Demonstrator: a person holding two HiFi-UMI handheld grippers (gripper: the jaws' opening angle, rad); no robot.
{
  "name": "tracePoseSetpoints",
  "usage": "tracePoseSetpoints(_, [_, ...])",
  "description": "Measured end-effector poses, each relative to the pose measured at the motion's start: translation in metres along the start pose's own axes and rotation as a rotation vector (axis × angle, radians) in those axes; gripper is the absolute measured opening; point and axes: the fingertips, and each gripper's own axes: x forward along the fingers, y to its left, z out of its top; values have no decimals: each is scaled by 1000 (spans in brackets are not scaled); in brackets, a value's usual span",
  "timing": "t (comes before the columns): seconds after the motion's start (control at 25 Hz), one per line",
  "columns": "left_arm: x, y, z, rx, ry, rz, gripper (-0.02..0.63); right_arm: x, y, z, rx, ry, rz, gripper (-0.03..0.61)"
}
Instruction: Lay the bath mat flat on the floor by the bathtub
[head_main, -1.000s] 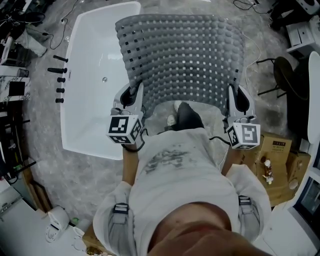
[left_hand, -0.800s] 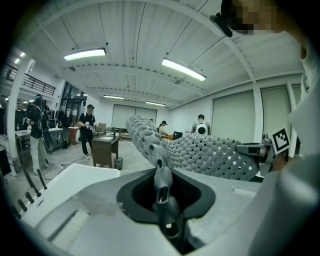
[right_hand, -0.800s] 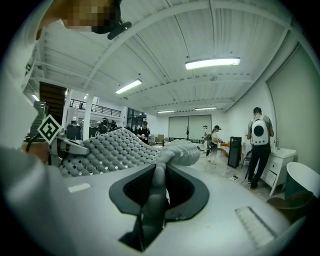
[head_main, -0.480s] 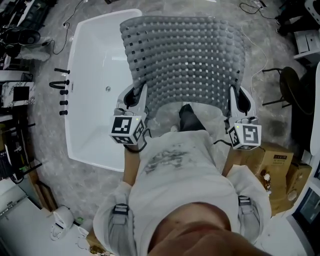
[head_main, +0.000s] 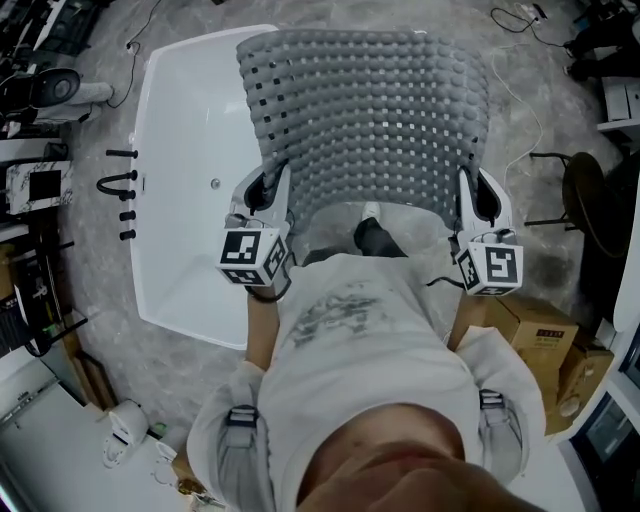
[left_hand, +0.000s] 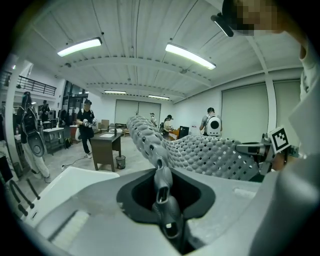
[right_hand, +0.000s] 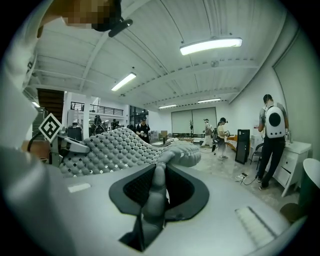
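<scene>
Bath mat (head_main: 365, 110), grey and covered in round bumps and small square holes, is held up by its two near corners in front of the person (head_main: 360, 350) and spreads away from them as a broad sheet. The left gripper (left_hand: 162, 185) has its jaws pinched tight on the mat's near left corner, with a fold of the rubber squeezed between them. The right gripper (right_hand: 155, 192) is clamped the same way on the near right corner. From both gripper views the mat sags and ripples in the air between the two tools. In the head view its left part overlaps the right rim of the white bathtub (head_main: 190, 130), and the rest lies over the mottled grey floor (head_main: 540, 140) beside the tub. Whether the far edge touches anything cannot be told. One dark shoe (head_main: 372, 235) shows under the near edge. Dark taps (head_main: 122, 195) stand at the tub's left side, and a cardboard box (head_main: 535, 335) sits at the lower right.
</scene>
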Motion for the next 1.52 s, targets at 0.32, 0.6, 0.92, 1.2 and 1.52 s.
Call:
tracePoseSetpoints(0.32, [3, 6, -29, -14, 43, 10, 57, 4, 10, -27, 16, 36, 19, 60])
tracePoseSetpoints(0.6, [-13, -2, -33, -30, 66, -26, 57, -20, 24, -21, 9, 75, -10, 60])
tracePoseSetpoints(0.92, [9, 11, -42, -15, 89, -54, 57, -5, 26, -32, 6, 99, -57, 59])
tracePoseSetpoints(1.2, [28, 14, -47, -10, 114, -96, 57, 5, 21, -39, 1, 124, -101, 58])
tracePoseSetpoints(1.52, [50, 27, -53, -45, 174, -141, 57, 12, 20, -40, -8, 203, -150, 58])
